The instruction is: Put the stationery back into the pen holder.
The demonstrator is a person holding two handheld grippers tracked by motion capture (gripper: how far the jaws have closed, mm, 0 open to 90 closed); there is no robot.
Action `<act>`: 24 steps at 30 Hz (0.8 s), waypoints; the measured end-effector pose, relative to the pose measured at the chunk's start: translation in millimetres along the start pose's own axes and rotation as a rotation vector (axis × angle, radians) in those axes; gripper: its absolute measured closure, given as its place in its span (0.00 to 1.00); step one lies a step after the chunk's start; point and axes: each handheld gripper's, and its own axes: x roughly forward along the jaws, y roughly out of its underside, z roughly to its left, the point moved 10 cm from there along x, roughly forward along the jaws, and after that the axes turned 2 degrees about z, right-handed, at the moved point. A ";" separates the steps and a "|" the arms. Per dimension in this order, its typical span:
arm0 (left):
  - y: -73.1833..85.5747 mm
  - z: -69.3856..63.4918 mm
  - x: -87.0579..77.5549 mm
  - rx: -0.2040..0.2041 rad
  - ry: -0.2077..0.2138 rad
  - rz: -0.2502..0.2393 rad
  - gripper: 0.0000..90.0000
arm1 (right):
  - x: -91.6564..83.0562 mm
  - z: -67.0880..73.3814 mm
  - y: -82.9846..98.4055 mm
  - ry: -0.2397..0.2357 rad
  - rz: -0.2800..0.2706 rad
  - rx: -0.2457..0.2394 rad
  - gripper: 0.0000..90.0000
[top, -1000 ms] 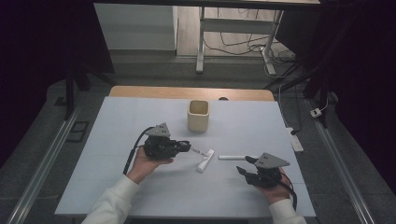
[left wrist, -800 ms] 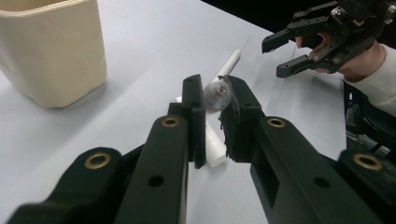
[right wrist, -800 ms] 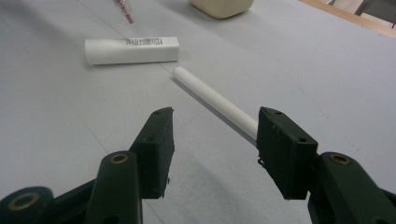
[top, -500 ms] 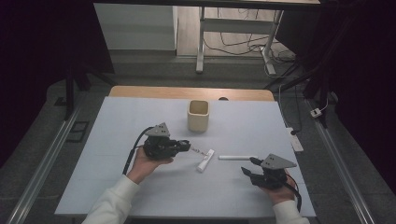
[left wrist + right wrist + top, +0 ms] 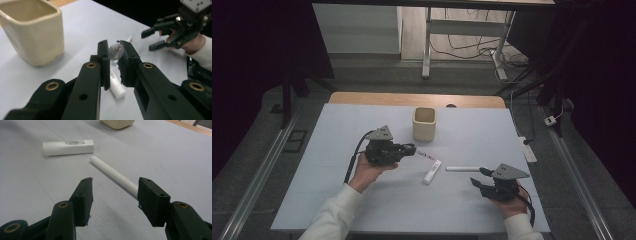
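Observation:
My left gripper [image 5: 409,148] is shut on a thin clear pen [image 5: 424,155] with a red tip, held level just above the table. In the left gripper view the pen's round clear end [image 5: 115,50] sits pinched between the two jaws [image 5: 113,47]. A cream cup [image 5: 424,123] stands upright behind it, also at the upper left of the left gripper view [image 5: 32,32]. A white tube [image 5: 431,171] and a white rod [image 5: 463,169] lie on the table. My right gripper [image 5: 477,176] stands open just behind the rod's end, with the rod [image 5: 113,173] running past its right jaw.
The pale table top [image 5: 362,200] has a wooden strip [image 5: 412,99] along its far edge. The printed white tube [image 5: 68,147] lies ahead of the right gripper [image 5: 113,188]. The right hand and its gripper [image 5: 152,38] face the left one across the table. Metal rails run along both sides.

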 end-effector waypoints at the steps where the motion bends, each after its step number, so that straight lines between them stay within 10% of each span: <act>1: -3.4 2.1 0.2 0.002 -0.007 0.002 0.88 | 0.0 -0.3 0.3 0.002 0.002 -0.003 0.51; 12: -41.8 22.2 -7.1 0.016 -0.059 -0.026 0.88 | -1.2 -6.1 2.0 0.007 0.001 0.016 0.51; 24: -68.7 52.7 -21.0 -0.060 -0.105 -0.107 0.88 | 1.6 -6.5 3.8 0.010 0.015 0.016 0.51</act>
